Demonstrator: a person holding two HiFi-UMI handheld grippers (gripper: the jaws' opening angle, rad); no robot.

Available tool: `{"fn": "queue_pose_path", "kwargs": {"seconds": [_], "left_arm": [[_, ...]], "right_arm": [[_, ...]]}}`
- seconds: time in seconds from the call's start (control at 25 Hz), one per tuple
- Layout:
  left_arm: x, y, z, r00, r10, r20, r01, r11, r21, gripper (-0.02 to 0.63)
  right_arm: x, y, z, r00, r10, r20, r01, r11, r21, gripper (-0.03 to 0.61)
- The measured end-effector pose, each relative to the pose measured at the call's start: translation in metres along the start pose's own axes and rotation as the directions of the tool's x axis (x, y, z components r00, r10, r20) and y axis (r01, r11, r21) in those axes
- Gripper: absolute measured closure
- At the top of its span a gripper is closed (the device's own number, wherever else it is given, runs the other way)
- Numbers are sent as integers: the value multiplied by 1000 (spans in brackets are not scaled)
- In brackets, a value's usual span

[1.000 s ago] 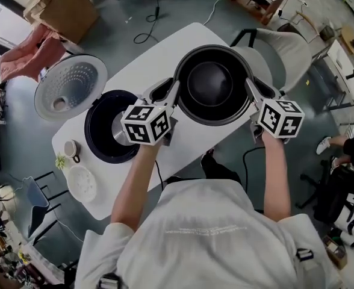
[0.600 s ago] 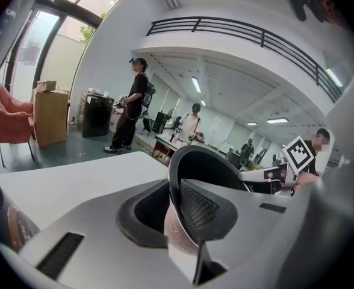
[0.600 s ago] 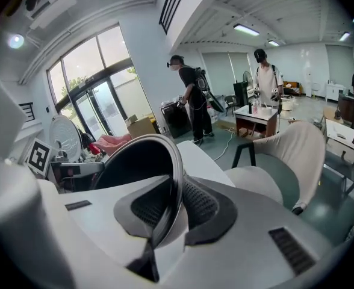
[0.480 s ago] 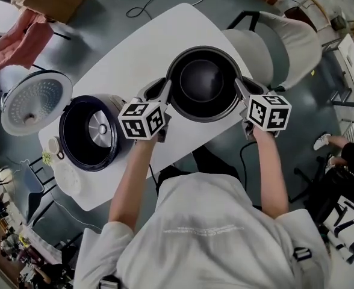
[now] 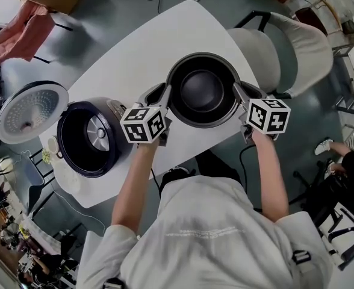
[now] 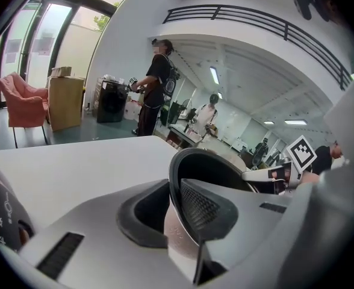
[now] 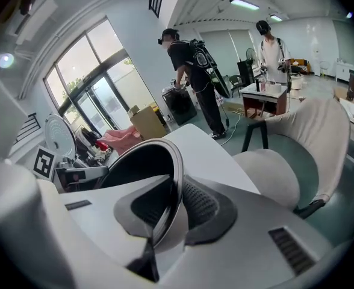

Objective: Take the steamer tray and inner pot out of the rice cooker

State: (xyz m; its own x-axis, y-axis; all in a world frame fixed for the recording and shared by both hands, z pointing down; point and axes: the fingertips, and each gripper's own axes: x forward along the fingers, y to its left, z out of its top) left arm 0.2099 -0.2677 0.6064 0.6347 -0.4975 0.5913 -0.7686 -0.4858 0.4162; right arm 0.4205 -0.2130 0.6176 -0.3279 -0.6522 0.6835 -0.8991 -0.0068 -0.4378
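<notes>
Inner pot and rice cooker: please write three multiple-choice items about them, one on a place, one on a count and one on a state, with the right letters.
1. Where is the inner pot compared with the rice cooker?
A. Inside it.
B. Outside it, to its right in the head view.
C. Under the table.

2. How many tools grip the inner pot's rim?
A. None.
B. One.
C. Two.

3. In what state is the rice cooker's lid?
A. Open.
B. Shut.
C. Taken off and laid on the chair.

Right letters:
1. B, because the pot is over the white table, beside the cooker, whose cavity holds no pot.
2. C, because the left tool and the right tool each clamp the rim, on opposite sides.
3. A, because the lid stands swung back and the cooker's cavity shows.
</notes>
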Motion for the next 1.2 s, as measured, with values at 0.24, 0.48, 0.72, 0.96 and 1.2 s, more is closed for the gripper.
{"fn": "queue_pose_path", "kwargs": {"seconds": [0.24,0.48,0.72,0.96,1.2], "left_arm": [[4,4,3,999,6,43,-7,1000,4,538],[4,4,2,998,0,69,-2,1000,22,532],[-18,3,4,994,-14,110,10,999,37,463],[-85,0,10,979,-51,195,50,999,14,465],[-175,-12,46,943,-91,321,61,993,102,506]], "right_arm": [[7,-1,8,999,14,48,-14,1000,-1,494],[9,-2,8,997,27,71,-25,999,-34,486],[-7,-5,18,992,-55,118,67,992,-105,436],[-45,21,28,966,-126,225,172,965,-197,468],[-77,91,43,943,-94,320,209,915,-346,491]]}}
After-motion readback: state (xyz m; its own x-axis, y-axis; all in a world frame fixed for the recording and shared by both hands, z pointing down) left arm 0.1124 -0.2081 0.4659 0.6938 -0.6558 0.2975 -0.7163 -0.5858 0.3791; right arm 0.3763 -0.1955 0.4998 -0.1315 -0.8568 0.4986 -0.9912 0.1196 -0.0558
